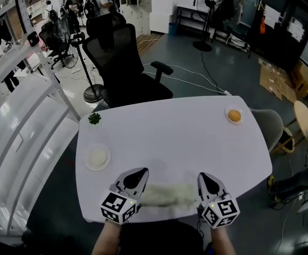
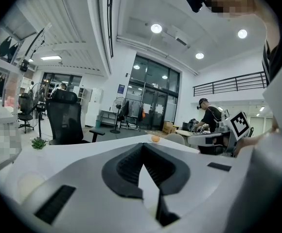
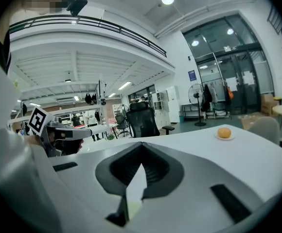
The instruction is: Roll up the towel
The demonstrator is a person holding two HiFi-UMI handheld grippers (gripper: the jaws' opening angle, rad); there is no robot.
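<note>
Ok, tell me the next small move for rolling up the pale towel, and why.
Probably open both jaws a little: the left gripper and right gripper are shut, with nothing visibly pinched, while the pale cream cloth towel lies bunched between them at the near edge of the white table.

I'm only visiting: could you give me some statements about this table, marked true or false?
Both the left gripper and the right gripper have their jaws closed. True.
The towel lies on the table between the two grippers. True.
The orange sits right beside the left gripper. False: the orange is at the table's far right, away from both.
The green plant is at the near right corner. False: the green plant is at the far left edge.
A black office chair stands behind the table. True.
</note>
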